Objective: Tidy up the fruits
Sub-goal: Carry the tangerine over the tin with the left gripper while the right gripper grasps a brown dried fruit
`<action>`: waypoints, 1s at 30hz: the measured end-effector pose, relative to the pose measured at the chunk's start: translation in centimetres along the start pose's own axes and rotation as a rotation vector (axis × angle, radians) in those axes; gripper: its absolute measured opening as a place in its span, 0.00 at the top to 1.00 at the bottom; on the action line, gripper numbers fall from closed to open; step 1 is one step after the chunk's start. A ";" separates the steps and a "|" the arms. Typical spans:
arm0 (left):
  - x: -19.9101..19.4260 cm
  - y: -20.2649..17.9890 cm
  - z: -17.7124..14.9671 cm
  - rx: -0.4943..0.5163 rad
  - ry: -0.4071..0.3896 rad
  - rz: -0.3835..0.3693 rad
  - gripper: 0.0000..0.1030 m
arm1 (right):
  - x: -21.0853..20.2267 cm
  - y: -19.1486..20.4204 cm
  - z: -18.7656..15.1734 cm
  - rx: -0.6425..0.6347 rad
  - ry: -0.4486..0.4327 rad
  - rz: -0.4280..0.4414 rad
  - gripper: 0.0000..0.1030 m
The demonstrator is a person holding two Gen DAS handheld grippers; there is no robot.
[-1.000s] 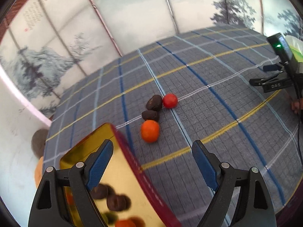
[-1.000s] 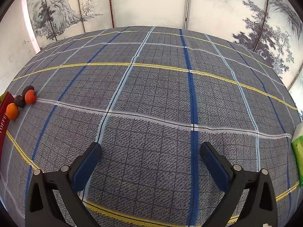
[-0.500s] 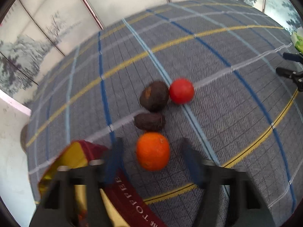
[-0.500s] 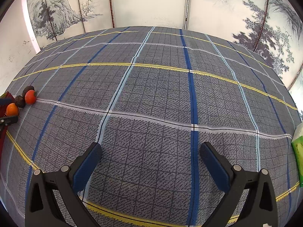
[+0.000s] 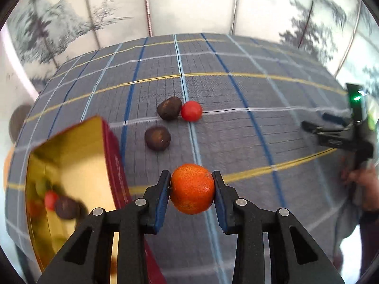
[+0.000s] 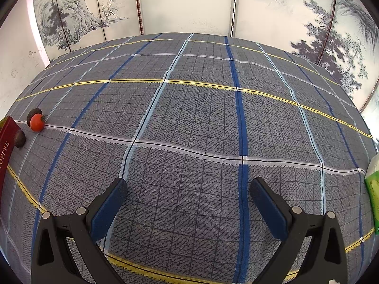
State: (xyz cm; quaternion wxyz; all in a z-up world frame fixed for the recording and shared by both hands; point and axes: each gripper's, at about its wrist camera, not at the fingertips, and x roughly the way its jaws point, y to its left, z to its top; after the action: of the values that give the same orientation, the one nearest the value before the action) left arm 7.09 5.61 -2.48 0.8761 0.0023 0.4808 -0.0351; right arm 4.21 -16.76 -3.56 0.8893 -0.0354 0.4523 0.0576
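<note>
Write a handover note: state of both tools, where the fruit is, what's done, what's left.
Left tool: shut on the orange, beside the open gold box.
Right tool: open, holding nothing, over bare tablecloth.
On the cloth: red tomato, two dark fruits.
Done: several fruits appear to be in the box, blurred.
Left: box the orange, then probably the three loose fruits.

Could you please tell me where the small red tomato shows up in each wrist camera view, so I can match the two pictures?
Left wrist view: the red tomato sits above centre, touching a dark brown fruit on its left.
Right wrist view: the tomato lies at the far left edge, in front of that brown fruit.
Shared landmark: the red box.
</note>
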 end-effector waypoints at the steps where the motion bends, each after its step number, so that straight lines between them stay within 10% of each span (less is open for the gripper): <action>1: -0.8 -0.1 -0.5 -0.015 -0.013 0.008 0.65 | 0.0 0.0 0.0 0.000 0.000 0.000 0.00; 30: -7.7 2.6 -7.2 -0.060 -0.156 0.212 0.65 | 0.1 0.0 0.0 0.001 0.001 -0.001 0.00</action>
State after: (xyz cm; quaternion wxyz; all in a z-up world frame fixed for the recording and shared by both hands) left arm -2.92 8.95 0.11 0.9092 0.0242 0.4093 0.0718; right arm 4.25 -16.75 -3.63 0.8892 -0.0353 0.4525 0.0570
